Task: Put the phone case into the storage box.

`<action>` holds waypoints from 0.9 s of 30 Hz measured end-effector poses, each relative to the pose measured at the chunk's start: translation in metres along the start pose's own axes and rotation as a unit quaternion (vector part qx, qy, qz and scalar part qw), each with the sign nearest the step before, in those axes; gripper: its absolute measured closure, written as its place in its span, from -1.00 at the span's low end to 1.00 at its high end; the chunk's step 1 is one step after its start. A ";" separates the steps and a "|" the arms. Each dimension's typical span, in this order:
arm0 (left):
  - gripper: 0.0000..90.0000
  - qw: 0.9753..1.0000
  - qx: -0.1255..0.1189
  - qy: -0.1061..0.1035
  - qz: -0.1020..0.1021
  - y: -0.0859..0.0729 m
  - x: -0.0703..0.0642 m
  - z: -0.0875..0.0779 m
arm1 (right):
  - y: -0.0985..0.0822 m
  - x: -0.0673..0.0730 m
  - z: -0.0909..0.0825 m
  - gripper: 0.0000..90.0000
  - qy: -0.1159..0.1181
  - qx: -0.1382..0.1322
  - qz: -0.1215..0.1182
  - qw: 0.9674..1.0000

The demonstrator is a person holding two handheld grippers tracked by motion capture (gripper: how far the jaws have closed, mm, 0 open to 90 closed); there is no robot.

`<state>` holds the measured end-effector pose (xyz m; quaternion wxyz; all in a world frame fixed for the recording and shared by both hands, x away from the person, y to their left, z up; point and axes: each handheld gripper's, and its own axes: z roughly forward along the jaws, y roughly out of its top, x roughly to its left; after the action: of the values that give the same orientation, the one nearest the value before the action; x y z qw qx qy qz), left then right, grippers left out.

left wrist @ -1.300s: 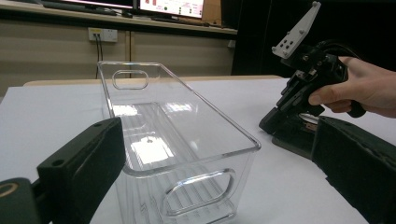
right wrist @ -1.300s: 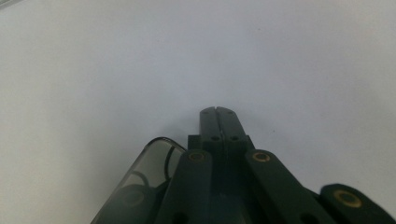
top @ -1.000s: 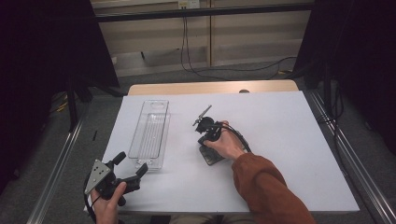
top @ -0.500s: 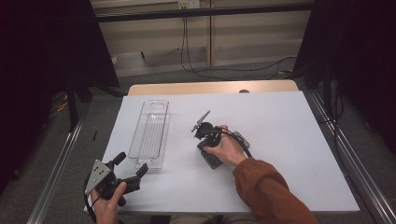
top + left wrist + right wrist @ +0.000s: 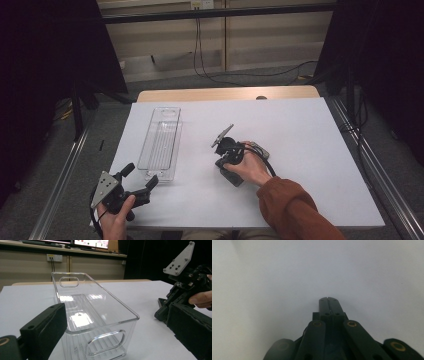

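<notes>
Clear bin (image 5: 161,145): empty, upright on white table (image 5: 300,130).
Left gripper (image 5: 141,181): jaws apart, facing bin's near end.
Right gripper (image 5: 328,300): jaws together, holding nothing.

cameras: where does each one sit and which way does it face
High view: above the person's side, facing forward and down on the table; both hands and an orange sleeve show.
Left gripper view: rides the left gripper, looking along open jaws at the clear plastic bin.
Right gripper view: rides the right gripper, shut jaws over bare table.
Shared: high and left gripper views both show the bin and the right gripper.
</notes>
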<state>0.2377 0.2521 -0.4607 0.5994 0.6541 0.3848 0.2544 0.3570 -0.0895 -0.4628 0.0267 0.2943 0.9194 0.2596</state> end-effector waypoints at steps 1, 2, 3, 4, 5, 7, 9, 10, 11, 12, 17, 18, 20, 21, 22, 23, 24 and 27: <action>-0.93 1.000 0.000 0.000 0.001 0.000 0.000 0.000 | -0.002 0.000 0.000 1.00 0.003 -0.004 0.002 1.000; -0.93 1.000 -0.001 -0.001 0.000 0.000 0.000 0.000 | -0.003 -0.001 -0.001 1.00 0.005 -0.005 0.005 1.000; -0.93 1.000 0.000 -0.002 -0.002 0.000 -0.001 0.000 | -0.005 -0.001 -0.001 1.00 0.010 -0.008 0.008 1.000; -0.93 1.000 -0.001 -0.001 -0.002 0.000 -0.001 0.000 | -0.006 -0.001 -0.002 1.00 0.013 -0.008 0.013 1.000; -0.93 1.000 0.000 0.000 0.001 0.000 0.000 0.000 | -0.008 -0.001 -0.003 1.00 0.014 -0.008 0.012 1.000; -0.93 1.000 0.001 0.002 0.001 0.000 0.000 0.000 | -0.010 -0.001 -0.004 1.00 0.014 -0.010 0.015 1.000; -0.93 1.000 0.001 0.001 0.001 0.000 0.001 0.000 | -0.013 0.001 -0.006 1.00 0.015 -0.009 0.019 1.000; -0.93 1.000 0.001 0.002 0.001 0.000 0.001 0.000 | -0.015 0.002 -0.007 1.00 0.015 -0.010 0.019 1.000; -0.93 1.000 0.000 0.002 -0.001 0.000 0.000 0.000 | -0.017 0.002 -0.008 1.00 0.016 -0.010 0.018 1.000; -0.93 1.000 0.000 0.002 -0.002 0.000 0.000 0.000 | -0.018 0.002 -0.008 1.00 0.016 -0.010 0.017 1.000; -0.93 1.000 0.003 0.002 0.001 0.000 0.000 0.001 | -0.024 0.004 -0.012 1.00 0.020 -0.008 0.024 0.999; -0.93 1.000 0.003 0.002 0.001 0.000 0.000 0.001 | -0.024 0.004 -0.012 1.00 0.019 -0.009 0.020 1.000; -0.93 1.000 0.003 0.003 0.000 0.000 -0.001 0.001 | -0.024 0.005 -0.012 1.00 0.015 -0.009 0.018 1.000; -0.93 1.000 0.002 0.003 -0.001 0.000 -0.001 0.002 | -0.024 0.007 -0.012 1.00 0.021 -0.011 0.020 1.000; -0.93 1.000 0.002 0.003 -0.001 0.000 -0.001 0.002 | -0.023 0.008 -0.011 1.00 0.024 -0.011 0.014 1.000; -0.93 1.000 0.002 0.003 -0.001 0.000 -0.001 0.002 | -0.022 0.011 -0.011 1.00 0.018 -0.008 0.011 1.000; -0.93 1.000 0.002 0.003 -0.001 0.000 -0.001 0.002 | -0.022 0.011 -0.011 1.00 0.015 -0.008 0.006 1.000; -0.93 1.000 0.005 0.002 0.004 0.000 0.000 0.001 | -0.024 0.012 -0.011 1.00 0.019 -0.010 0.012 1.000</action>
<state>0.2380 0.2514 -0.4607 0.5945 0.6581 0.3847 0.2559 0.3321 -0.1048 -0.4636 0.0087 0.2997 0.9136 0.2746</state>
